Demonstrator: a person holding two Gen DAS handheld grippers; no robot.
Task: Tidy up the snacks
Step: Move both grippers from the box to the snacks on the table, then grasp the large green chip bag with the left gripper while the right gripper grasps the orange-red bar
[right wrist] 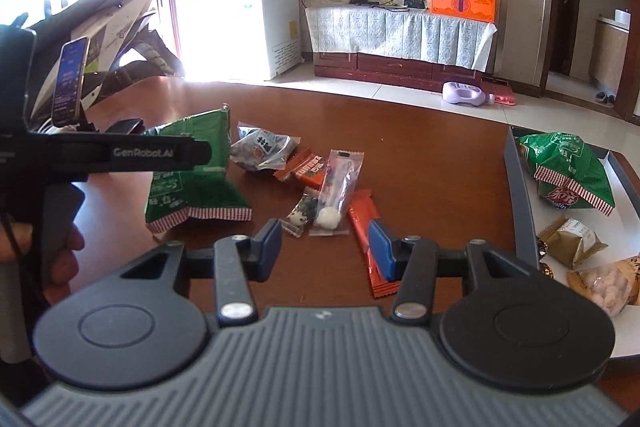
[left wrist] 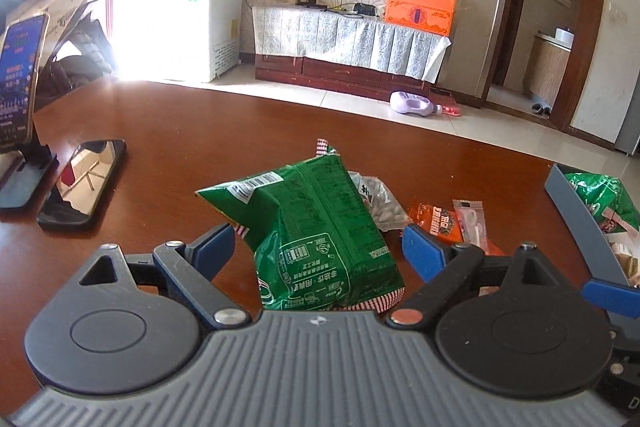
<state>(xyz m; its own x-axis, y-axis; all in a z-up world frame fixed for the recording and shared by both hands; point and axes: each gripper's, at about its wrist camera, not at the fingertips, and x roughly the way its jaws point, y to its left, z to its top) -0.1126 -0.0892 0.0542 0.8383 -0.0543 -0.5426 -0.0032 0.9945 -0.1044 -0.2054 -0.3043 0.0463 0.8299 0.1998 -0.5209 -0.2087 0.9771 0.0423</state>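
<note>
A green snack bag (left wrist: 316,227) stands on the brown table between the wide-open fingers of my left gripper (left wrist: 318,247), which do not touch it. It also shows in the right wrist view (right wrist: 200,171), partly behind the left gripper body (right wrist: 120,155). My right gripper (right wrist: 324,247) is open and empty above the table, near an orange bar (right wrist: 366,223), a clear packet with a white ball (right wrist: 338,193) and a small packet (right wrist: 300,215). A silver packet (right wrist: 262,147) and an orange-brown packet (right wrist: 310,169) lie further back.
A grey tray (right wrist: 520,203) at the right holds a green bag (right wrist: 568,171), a gold packet (right wrist: 572,243) and a bag of nuts (right wrist: 604,287). At the left stand a phone on a holder (left wrist: 18,79) and a flat phone (left wrist: 84,183).
</note>
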